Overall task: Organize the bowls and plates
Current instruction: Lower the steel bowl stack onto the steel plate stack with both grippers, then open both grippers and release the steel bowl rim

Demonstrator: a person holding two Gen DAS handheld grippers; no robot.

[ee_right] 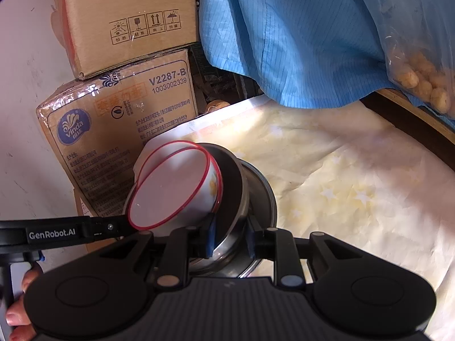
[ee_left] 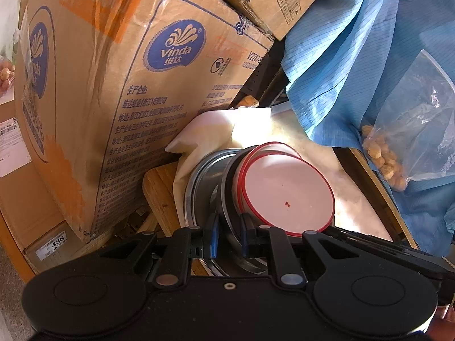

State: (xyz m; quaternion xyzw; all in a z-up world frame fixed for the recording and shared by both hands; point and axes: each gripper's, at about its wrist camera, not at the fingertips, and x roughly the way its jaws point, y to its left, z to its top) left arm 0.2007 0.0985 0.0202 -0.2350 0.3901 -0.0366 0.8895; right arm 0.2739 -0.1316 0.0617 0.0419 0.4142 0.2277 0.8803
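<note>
Your left gripper (ee_left: 229, 234) has its blue-padded fingers (ee_left: 214, 236) clamped on the rim of a steel bowl (ee_left: 204, 182), which stands on edge between them. Your right gripper (ee_right: 229, 237) pinches the rim of the same nested stack from the other side, its fingers (ee_right: 210, 238) closed on the steel rim.

Just beyond your left fingertips, and slightly to their right, sit two red-rimmed white bowls (ee_left: 287, 190), nested one inside the other and tucked into a dark bowl (ee_right: 231, 187), which itself lies inside the steel ones. The whole stack is tipped on its side. From the right side, the white bowls lie ahead and left of your fingers, mouths turned toward the left gripper's arm.

Under and beyond the stack spreads a pale yellow cloth with stars (ee_right: 355, 187). To the left of your left fingers a wooden board (ee_left: 159, 190) shows at the cloth's edge. Farther off stand cardboard boxes (ee_left: 128, 91), stacked. Far right hangs blue striped fabric (ee_left: 355, 65), with a clear bag of round snacks (ee_left: 384, 159) against it.
</note>
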